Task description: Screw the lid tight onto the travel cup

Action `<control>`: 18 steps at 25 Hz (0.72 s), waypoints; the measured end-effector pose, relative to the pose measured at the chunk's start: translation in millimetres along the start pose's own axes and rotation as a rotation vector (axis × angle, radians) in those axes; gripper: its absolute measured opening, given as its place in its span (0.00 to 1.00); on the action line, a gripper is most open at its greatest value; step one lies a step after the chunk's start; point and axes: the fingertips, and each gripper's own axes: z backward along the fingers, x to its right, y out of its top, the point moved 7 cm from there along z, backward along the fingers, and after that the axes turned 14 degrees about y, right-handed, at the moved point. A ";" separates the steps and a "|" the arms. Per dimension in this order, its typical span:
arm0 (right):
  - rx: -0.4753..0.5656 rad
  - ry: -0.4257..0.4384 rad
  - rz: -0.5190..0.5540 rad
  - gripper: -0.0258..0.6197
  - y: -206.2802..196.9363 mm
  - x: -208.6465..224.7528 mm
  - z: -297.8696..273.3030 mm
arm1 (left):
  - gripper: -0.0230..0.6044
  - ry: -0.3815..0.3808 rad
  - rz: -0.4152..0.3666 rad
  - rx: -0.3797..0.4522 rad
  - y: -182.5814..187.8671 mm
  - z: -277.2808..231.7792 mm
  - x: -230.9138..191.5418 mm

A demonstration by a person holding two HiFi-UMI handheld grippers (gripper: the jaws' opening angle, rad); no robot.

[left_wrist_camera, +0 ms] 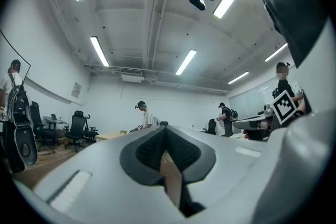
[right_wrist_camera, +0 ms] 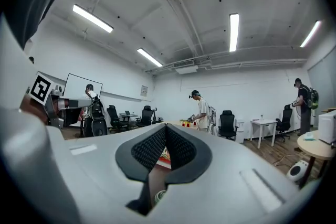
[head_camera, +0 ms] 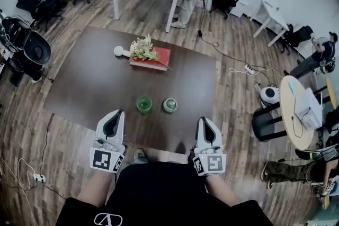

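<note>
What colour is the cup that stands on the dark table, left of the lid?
Green. The cup shows best in the head view.

counter: dark brown, centre of frame
lower edge: green travel cup, lid just right, apart
upper part: red book, white round object left of it

Cup left of the likely lid on the table, plant behind both.
</note>
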 end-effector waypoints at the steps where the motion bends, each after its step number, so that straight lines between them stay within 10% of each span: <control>1: -0.005 -0.004 0.001 0.05 -0.4 -0.4 -6.4 | 0.04 -0.003 0.004 0.002 -1.4 -7.1 -5.4; 10: -0.030 0.019 -0.009 0.05 -2.8 14.2 -41.7 | 0.04 -0.065 -0.031 -0.033 -20.1 -44.6 -8.9; 11: -0.032 0.030 -0.008 0.05 -2.3 16.3 -43.8 | 0.31 -0.096 -0.069 -0.041 -24.4 -48.8 -3.8; 12: -0.034 0.043 -0.009 0.05 -1.8 18.3 -45.2 | 0.98 -0.117 -0.093 -0.044 -26.9 -53.6 1.5; 17: -0.091 0.147 -0.026 0.06 -16.7 26.3 -57.7 | 0.97 -0.148 -0.127 -0.107 -45.4 -62.9 15.1; 18: -0.131 0.180 -0.046 0.63 -26.7 29.2 -66.3 | 0.97 -0.150 -0.126 -0.137 -57.3 -64.3 16.8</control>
